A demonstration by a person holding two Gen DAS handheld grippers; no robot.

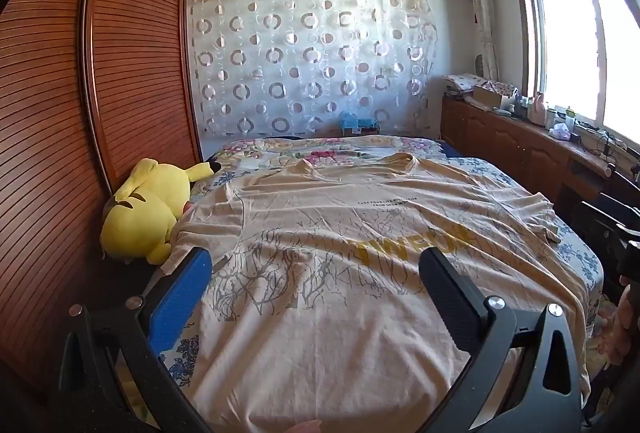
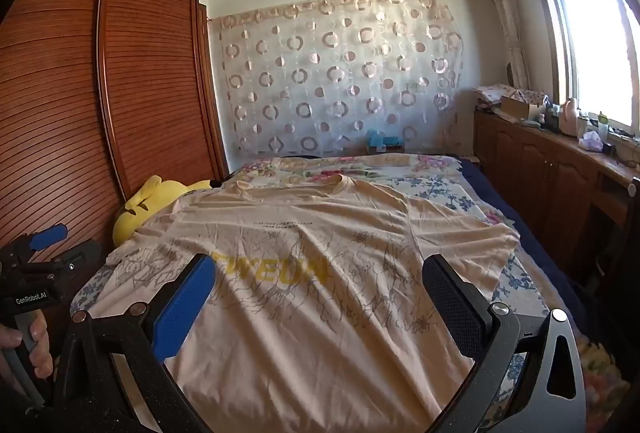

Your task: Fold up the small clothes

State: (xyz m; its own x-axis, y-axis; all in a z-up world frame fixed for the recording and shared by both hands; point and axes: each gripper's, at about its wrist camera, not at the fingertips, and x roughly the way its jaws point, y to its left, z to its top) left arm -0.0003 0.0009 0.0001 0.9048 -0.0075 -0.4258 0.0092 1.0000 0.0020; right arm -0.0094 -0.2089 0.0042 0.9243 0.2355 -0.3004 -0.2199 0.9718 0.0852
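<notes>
Beige T-shirt (image 1: pixel 360 273) spread flat across the bed (image 1: pixel 472 169), collar toward the far end, hem nearest the cameras, printed side up with yellow lettering and grey branch pattern. Some creases across the chest; one sleeve reaching toward the right edge of the bed, the other running up against the yellow plush toy (image 1: pixel 148 209) lying by the slatted wardrobe (image 1: pixel 132 53).

Left gripper (image 1: pixel 316 265) spread fully wide, nothing between the fingers, hovering over the lower left part of the shirt, tilted downward; blue pad (image 1: pixel 180 297) near the shirt's left edge, black pad on the right over the print. Whether either fingertip touches the cloth: cannot tell.

Right gripper (image 2: pixel 316 273) likewise spread fully wide and holding nothing, over the lower middle of the shirt (image 2: pixel 320 273), the lettering showing just beyond its blue finger. In the right wrist view, left gripper (image 2: pixel 48 245) visible at the far left beside the bed's edge (a hand (image 2: pixel 28 345) wrapped round its handle).

Behind the bed (image 2: pixel 460 193), a circle-patterned curtain (image 2: pixel 340 73); along the window side, a wooden cabinet (image 2: pixel 540 169) with clutter on top.
</notes>
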